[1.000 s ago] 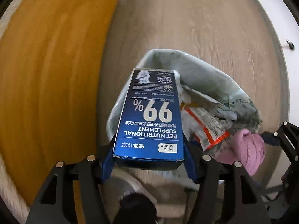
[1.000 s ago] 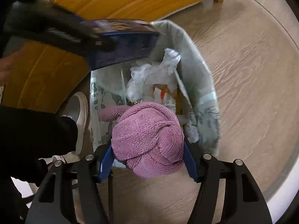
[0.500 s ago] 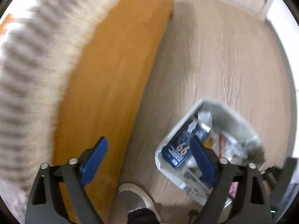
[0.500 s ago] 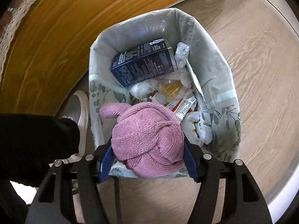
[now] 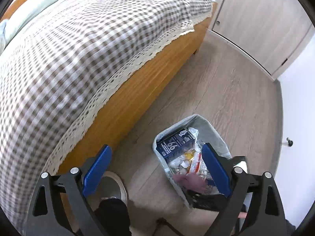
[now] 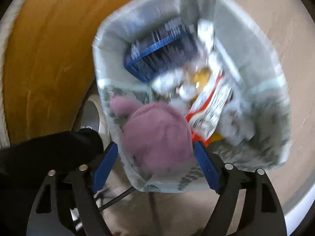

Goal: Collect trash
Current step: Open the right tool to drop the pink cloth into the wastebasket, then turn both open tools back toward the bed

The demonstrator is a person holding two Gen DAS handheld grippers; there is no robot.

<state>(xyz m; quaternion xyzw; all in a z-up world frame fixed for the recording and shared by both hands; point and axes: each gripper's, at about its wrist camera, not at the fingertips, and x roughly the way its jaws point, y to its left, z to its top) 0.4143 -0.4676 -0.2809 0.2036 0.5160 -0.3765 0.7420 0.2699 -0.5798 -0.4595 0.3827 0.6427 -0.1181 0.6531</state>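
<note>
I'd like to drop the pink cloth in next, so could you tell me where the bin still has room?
The bin is crowded: the blue box fills the corner nearest the bed, with wrappers piled mid-bin. Bare liner shows only along the far wall. Outside, open floor lies between bin and wardrobe. The right gripper holds the cloth over the near edge.

The bin is set on the floor just beside the bed, which lies to its left. Inside the bin, the box is laid toward the far wall, crumpled wrappers are piled beside and in front of it, and the cloth bundle is placed at the near side. A shoe is seen on the floor between bed and bin
</note>
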